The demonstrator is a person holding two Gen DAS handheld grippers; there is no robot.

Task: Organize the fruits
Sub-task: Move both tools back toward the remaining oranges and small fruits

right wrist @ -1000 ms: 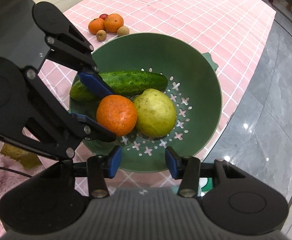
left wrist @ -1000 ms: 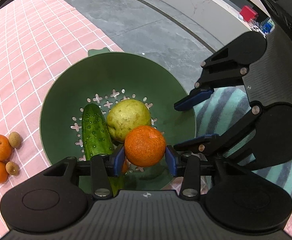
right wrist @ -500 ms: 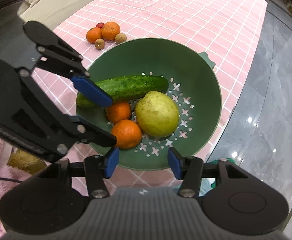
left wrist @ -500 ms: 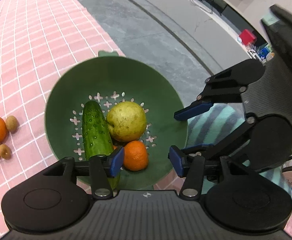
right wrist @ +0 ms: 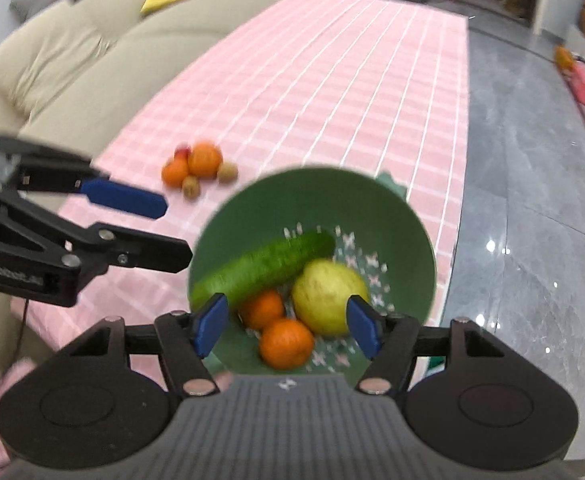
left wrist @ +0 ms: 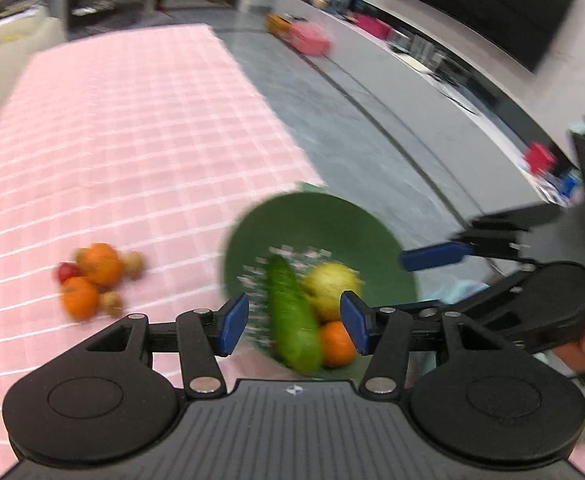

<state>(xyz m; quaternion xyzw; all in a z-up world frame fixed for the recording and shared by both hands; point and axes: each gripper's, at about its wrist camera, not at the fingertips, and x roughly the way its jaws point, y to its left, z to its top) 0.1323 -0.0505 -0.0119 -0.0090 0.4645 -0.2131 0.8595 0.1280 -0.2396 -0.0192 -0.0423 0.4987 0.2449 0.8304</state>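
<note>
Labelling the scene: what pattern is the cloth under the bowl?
Pink with a white grid, the cloth shows best in the right wrist view.

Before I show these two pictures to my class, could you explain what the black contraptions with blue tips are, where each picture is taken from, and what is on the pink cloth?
Each contraption is a hand-held gripper; a person carries one in each hand. Each picture comes from a camera on one gripper, looking along its jaws. The left gripper and right gripper are both open, holding nothing. On the pink checked cloth sits a green colander holding a cucumber, a yellow-green fruit and two oranges. A small pile of loose fruit lies beside it.
</note>
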